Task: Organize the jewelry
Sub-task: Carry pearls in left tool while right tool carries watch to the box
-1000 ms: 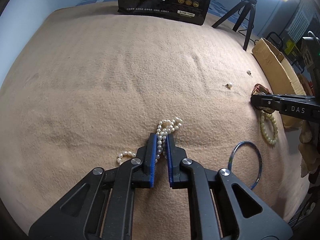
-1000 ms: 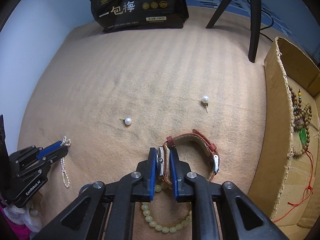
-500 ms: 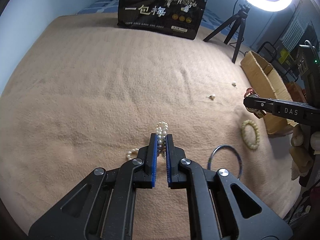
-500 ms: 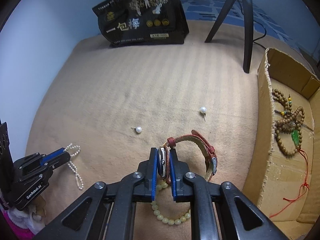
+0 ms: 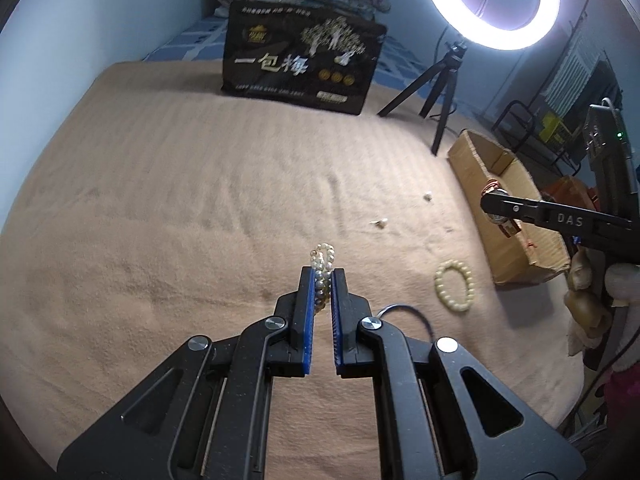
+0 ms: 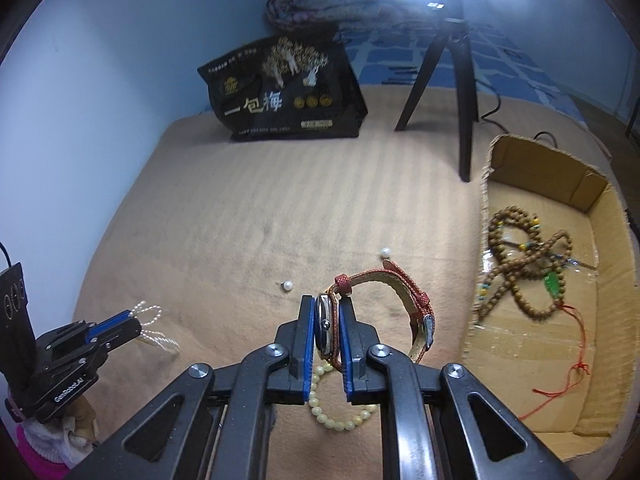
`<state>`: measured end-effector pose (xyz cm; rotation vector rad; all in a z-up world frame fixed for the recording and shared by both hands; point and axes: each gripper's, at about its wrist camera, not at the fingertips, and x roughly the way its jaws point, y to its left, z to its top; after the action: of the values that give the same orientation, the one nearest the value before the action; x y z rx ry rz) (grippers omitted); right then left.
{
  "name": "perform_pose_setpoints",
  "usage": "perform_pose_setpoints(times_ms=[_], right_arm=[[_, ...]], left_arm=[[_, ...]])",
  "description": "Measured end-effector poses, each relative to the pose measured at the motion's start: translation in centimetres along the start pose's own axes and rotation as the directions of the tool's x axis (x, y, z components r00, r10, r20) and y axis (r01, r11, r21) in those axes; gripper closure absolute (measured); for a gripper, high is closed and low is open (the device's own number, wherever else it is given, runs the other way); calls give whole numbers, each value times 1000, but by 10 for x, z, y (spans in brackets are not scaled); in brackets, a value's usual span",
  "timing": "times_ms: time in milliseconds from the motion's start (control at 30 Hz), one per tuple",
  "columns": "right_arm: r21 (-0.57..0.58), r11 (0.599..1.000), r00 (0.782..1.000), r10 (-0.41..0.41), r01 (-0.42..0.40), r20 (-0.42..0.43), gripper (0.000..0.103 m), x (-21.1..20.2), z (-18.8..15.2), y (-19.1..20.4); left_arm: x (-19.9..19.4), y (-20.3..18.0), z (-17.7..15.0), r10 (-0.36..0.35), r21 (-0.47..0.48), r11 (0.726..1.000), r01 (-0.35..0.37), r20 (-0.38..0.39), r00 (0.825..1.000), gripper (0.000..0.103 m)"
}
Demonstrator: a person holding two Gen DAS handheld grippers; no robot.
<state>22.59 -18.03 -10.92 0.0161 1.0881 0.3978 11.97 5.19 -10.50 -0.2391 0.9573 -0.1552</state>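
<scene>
The left gripper point(image 5: 322, 276) was clamped on a pearl necklace point(image 5: 322, 258) held above the tan blanket point(image 5: 160, 200). The right gripper point(image 6: 325, 320) pinched a red-strapped watch point(image 6: 400, 284), left of the cardboard box point(image 6: 600, 360); farther off lay two pearl earrings point(image 6: 287, 285).

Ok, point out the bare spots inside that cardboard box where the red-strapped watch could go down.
Inside the brown cardboard box, the near end is mostly bare, crossed only by a thin red cord. The far corner beside the flap is bare too. The middle is crowded with the tangled brown wooden bead strands. The right gripper holds the red-strapped watch left of the box wall.
</scene>
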Motion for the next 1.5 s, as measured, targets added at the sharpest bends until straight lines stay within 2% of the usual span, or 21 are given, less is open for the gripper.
perform_pose_setpoints(times_ms=[267,700,1100,1500], right_arm=[[27,999,998,-26,24,56,94,-29,5,-22],[94,993,991,-86,76,104,94,-68,2,-69],[154,983,986,-120,101,119,94,-80,2,-107],[214,969,985,-143,121,95,94,-74,-4,-140]], left_arm=[[-12,-31,8,-72,27,997,71,32,997,98],[-8,-103,26,-204,101,975,198,49,978,98],[15,-170,42,-283,170,946,275,24,959,98],[46,-217,49,-320,195,929,315,-8,947,98]])
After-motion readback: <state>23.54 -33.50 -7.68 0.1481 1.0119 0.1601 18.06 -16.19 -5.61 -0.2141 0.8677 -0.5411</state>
